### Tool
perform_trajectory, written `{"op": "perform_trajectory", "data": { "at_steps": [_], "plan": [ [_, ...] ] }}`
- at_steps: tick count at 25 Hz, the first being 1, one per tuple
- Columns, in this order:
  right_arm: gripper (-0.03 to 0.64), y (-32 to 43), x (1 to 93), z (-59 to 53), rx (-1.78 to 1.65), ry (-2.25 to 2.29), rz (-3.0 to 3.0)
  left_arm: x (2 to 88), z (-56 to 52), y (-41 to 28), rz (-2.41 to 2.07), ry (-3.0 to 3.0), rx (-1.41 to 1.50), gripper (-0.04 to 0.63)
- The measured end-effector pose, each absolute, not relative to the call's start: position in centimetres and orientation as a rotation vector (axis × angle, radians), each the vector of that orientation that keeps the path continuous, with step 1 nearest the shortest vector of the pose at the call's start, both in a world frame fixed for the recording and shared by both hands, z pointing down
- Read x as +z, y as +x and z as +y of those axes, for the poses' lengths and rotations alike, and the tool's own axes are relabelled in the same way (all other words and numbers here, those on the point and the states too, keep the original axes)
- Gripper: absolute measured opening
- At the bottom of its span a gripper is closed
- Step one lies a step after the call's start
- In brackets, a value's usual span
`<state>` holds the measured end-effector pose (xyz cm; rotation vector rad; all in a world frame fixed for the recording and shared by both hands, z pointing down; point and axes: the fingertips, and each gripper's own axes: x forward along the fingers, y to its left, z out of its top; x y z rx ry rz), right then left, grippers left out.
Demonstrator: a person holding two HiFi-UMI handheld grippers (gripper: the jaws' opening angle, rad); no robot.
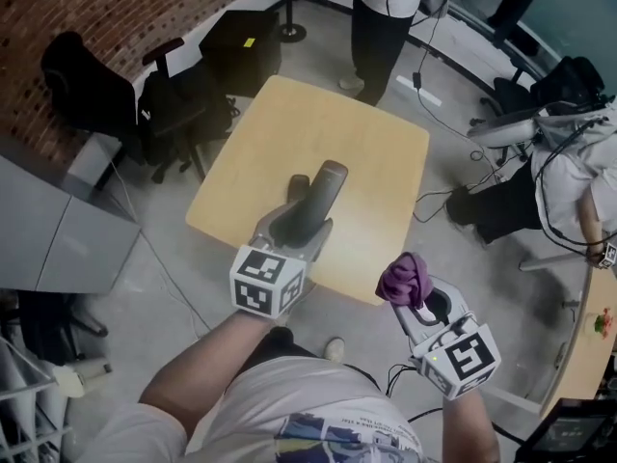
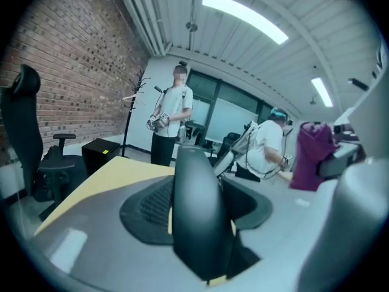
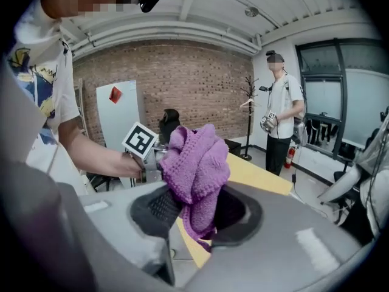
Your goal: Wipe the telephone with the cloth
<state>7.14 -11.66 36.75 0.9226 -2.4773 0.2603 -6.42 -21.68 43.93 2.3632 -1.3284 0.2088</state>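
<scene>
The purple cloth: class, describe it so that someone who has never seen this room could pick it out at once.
Find the pale wooden table in the middle of the room. Just off its near right corner, the right hand-held gripper clamps the cloth. It is the only purple, knitted, bunched-up thing; the telephone in the left hand-held gripper is dark and smooth.

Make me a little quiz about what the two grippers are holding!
1. True or false: the cloth is lying on the table.
2. Which gripper holds the phone? A) left B) right
3. Fill in: the cloth's colour is ____.

Key:
1. False. It is pinched in the fingers of the right gripper.
2. A, the left gripper.
3. Purple.
</scene>
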Motion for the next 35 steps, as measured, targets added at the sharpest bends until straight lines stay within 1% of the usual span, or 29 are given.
{"op": "perform_trajectory", "data": {
  "at_steps": [5, 10, 15, 21, 24, 35],
  "plan": [
    [0.121, 4.1, 30.3, -13.8, 0.084, 0.829, -2.629, 39.1, -18.0, -4.3, -1.278, 2.479, 0.137, 0.256],
    [0.121, -0.3, 25.4, -13.5, -0.063, 0.604, -2.754, 37.1, -15.9, -1.9, -1.277, 2.532, 0.114, 0.256],
    [0.121, -5.2, 25.7, -11.2, -0.108, 0.357, -2.757, 36.5, -15.2, -0.8, -1.268, 2.557, 0.113, 0.255],
    [0.121, -7.7, 29.0, -9.0, -0.168, 0.153, -2.664, 36.2, -14.1, -0.7, -1.276, 2.557, 0.08, 0.255],
    [0.121, -7.9, 29.4, -9.7, -0.188, 0.165, -2.652, 36.3, -13.7, -1.2, -1.286, 2.556, 0.058, 0.255],
    [0.121, -4.7, 26.9, -15.1, -0.282, 0.367, -2.628, 35.4, -11.5, -1.8, -1.31, 2.543, 0.013, 0.255]
  ]
}}
